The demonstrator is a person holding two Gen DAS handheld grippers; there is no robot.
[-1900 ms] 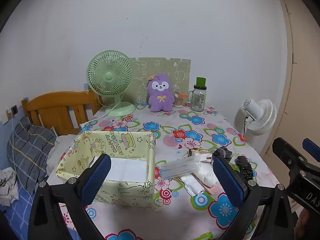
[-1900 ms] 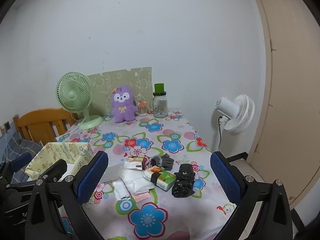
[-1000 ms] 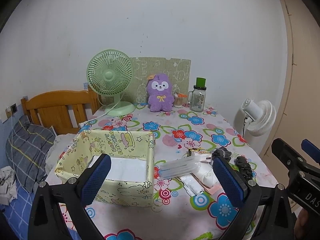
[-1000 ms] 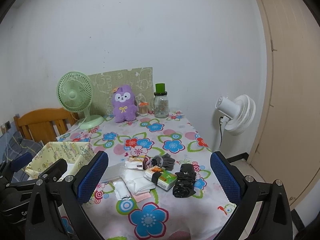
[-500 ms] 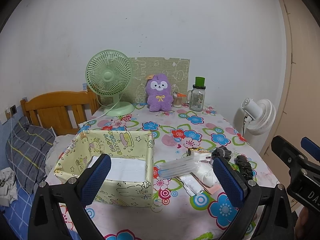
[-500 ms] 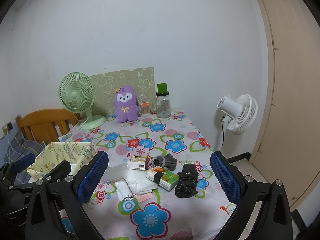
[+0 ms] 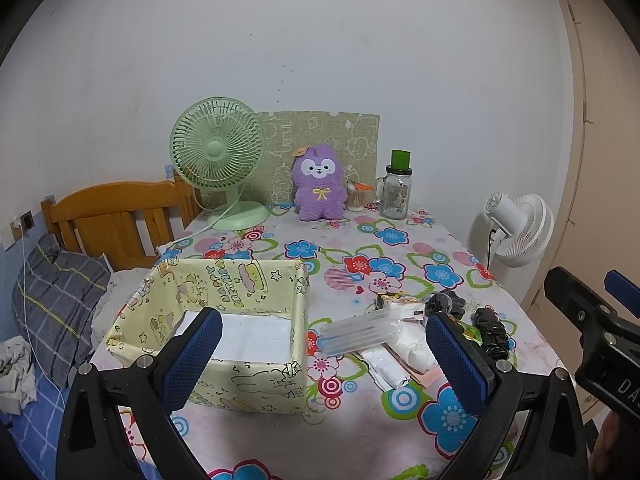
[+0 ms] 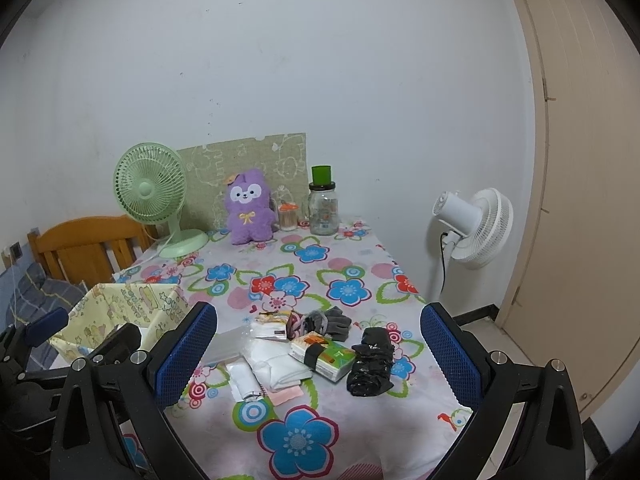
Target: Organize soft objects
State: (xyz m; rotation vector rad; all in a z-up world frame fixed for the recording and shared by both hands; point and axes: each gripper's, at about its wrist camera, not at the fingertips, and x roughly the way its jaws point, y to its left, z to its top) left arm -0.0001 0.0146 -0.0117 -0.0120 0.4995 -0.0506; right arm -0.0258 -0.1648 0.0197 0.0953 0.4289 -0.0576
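My left gripper and right gripper both hang above the near edge of the table, fingers spread wide, touching nothing. The soft things lie heaped on the near right; the yellow fabric box stands left of them.

The right tongs hang spread wide and empty above the flowered tabletop. Between the blue pads lie a grey glove, a banded tissue pack, a black bundle and white packets.
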